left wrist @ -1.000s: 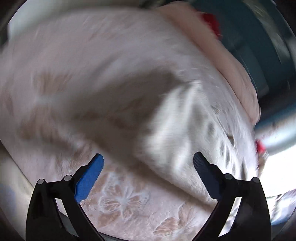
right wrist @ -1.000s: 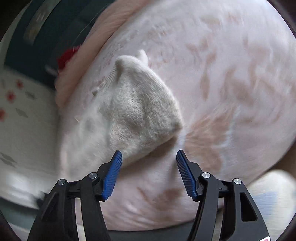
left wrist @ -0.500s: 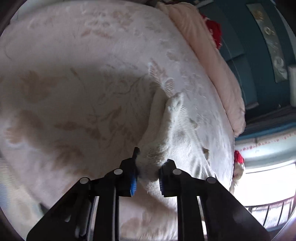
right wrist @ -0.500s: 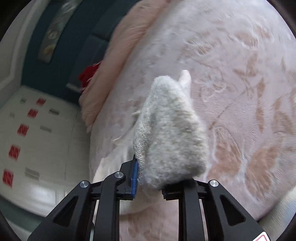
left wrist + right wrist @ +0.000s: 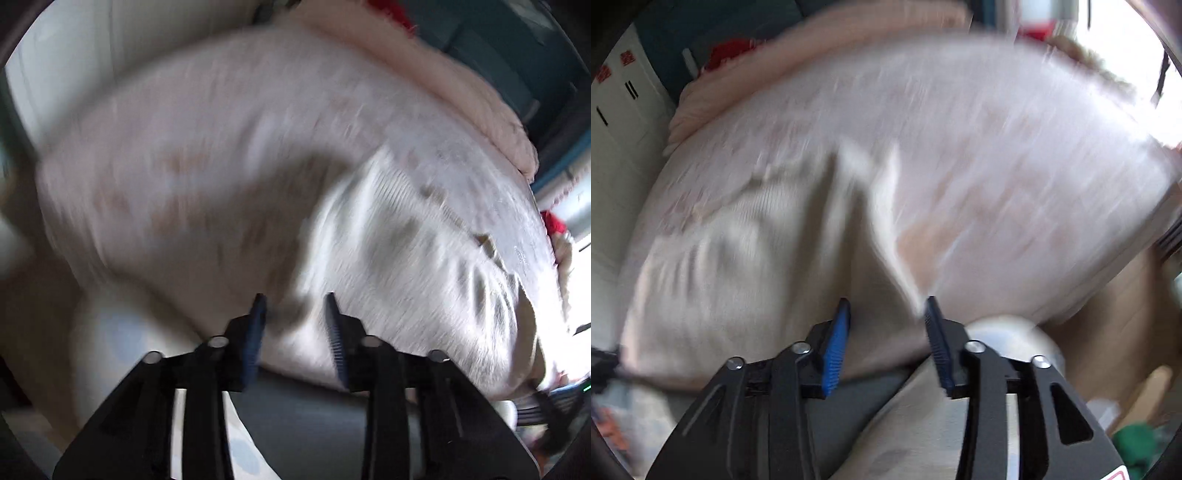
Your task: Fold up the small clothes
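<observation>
Knitwear, a pale sock [image 5: 399, 258] on the bed [image 5: 177, 155], looks light and floppy (blurred); grip its cuff. Left hand-held gripper [image 5: 293, 314] and right hand-held gripper [image 5: 886, 317] both stand released.

Sock [image 5: 399, 258]: pale grey-white knit, ribbed texture just readable through heavy motion blur. Lies spread out flat on the pink floral bedspread [image 5: 207, 140], toward the near edge of the bed. In the right wrist view the sock [image 5: 746, 258] shows a raised fold or ridge along its right side, with creases across the body. Exact outline and which end is the cuff: cannot tell.
</observation>
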The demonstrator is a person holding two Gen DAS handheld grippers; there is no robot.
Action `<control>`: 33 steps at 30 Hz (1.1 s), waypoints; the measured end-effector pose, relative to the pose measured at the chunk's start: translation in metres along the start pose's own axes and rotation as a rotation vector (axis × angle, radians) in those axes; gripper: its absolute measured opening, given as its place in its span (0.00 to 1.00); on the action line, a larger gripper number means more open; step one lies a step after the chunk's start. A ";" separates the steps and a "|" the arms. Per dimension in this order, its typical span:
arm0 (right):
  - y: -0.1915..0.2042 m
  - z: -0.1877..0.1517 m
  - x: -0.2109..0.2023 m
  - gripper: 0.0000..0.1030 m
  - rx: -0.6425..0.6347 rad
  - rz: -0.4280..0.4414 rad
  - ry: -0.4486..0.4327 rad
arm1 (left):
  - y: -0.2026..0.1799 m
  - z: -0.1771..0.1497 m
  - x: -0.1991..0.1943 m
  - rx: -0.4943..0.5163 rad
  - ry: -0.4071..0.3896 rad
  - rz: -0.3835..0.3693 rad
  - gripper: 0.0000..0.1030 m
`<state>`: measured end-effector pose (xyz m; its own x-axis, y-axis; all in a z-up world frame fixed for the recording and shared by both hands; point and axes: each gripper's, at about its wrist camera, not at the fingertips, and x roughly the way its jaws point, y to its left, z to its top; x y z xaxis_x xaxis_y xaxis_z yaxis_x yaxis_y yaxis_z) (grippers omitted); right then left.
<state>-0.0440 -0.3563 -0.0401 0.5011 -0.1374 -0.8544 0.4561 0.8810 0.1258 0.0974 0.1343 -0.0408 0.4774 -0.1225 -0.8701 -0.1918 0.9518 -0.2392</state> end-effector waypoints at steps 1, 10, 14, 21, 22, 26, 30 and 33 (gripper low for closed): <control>0.000 0.009 -0.009 0.53 -0.001 -0.009 -0.051 | -0.009 0.009 -0.014 0.023 -0.062 0.013 0.53; 0.048 0.072 0.067 0.29 -0.179 -0.014 -0.015 | -0.094 0.062 0.052 0.213 -0.095 0.059 0.73; 0.056 0.073 0.099 0.08 -0.151 0.004 0.071 | -0.095 0.037 0.089 0.241 -0.013 0.107 0.72; 0.062 0.065 0.119 0.12 -0.144 0.000 0.116 | -0.088 0.020 0.113 0.256 0.027 0.137 0.74; 0.061 0.064 0.116 0.12 -0.149 -0.001 0.116 | -0.088 0.019 0.114 0.267 0.023 0.140 0.75; 0.063 0.065 0.118 0.14 -0.164 -0.006 0.116 | -0.089 0.018 0.114 0.273 0.019 0.147 0.76; 0.063 0.065 0.118 0.15 -0.170 -0.011 0.114 | -0.090 0.016 0.114 0.282 0.011 0.153 0.77; 0.063 0.066 0.115 0.21 -0.169 -0.018 0.102 | -0.091 0.015 0.115 0.289 0.009 0.157 0.77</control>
<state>0.0906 -0.3469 -0.0970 0.4128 -0.1152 -0.9035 0.3303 0.9434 0.0306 0.1826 0.0382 -0.1122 0.4537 0.0304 -0.8907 -0.0101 0.9995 0.0289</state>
